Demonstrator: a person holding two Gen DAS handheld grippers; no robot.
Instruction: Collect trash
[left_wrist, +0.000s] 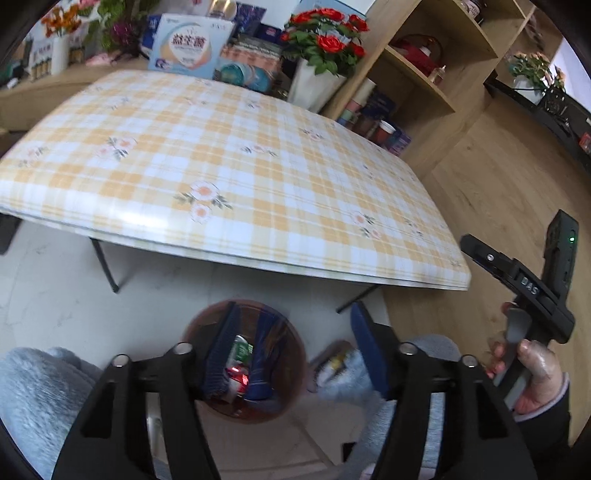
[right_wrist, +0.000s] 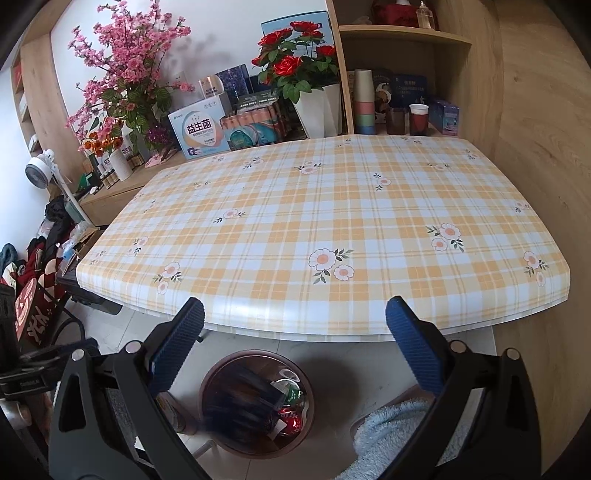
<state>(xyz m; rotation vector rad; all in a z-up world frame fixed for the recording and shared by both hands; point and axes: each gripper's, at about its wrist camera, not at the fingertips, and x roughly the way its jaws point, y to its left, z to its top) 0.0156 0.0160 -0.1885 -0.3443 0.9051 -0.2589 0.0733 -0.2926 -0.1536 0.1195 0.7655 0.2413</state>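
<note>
The tabletop (right_wrist: 332, 221) fills most of what I see, covered in a yellow-and-white checked cloth printed with small flowers, and its near edge curves above the floor where I work. Behind it stands a wooden shelf unit (right_wrist: 406, 44) with stacked cups, and beside that a pot of red roses (right_wrist: 295, 62) and a spray of pink blossoms (right_wrist: 125, 74) among boxes.

Below the near edge of the tabletop, on the pale floor, sits my round brown trash bin (right_wrist: 255, 402). The trash (right_wrist: 291, 410) lies inside it: a green-and-white wrapper, something shiny red, and dark packaging blurred beyond telling.

My left tongs (left_wrist: 295, 354) hang right over the bin (left_wrist: 245, 354), pointing down into it. Their blue pads (left_wrist: 369, 350) stand well apart, with nothing pressed between them; the dark blue blurred piece (left_wrist: 260, 363) between them sits inside the bin's mouth.

My right tongs (right_wrist: 295, 347) are spread wide and empty, one pad at each side of the view, with the bin below the gap. In the left view my right hand (left_wrist: 532, 373) grips the handle of that tool, off to the right of the tabletop (left_wrist: 221, 166) corner.
</note>
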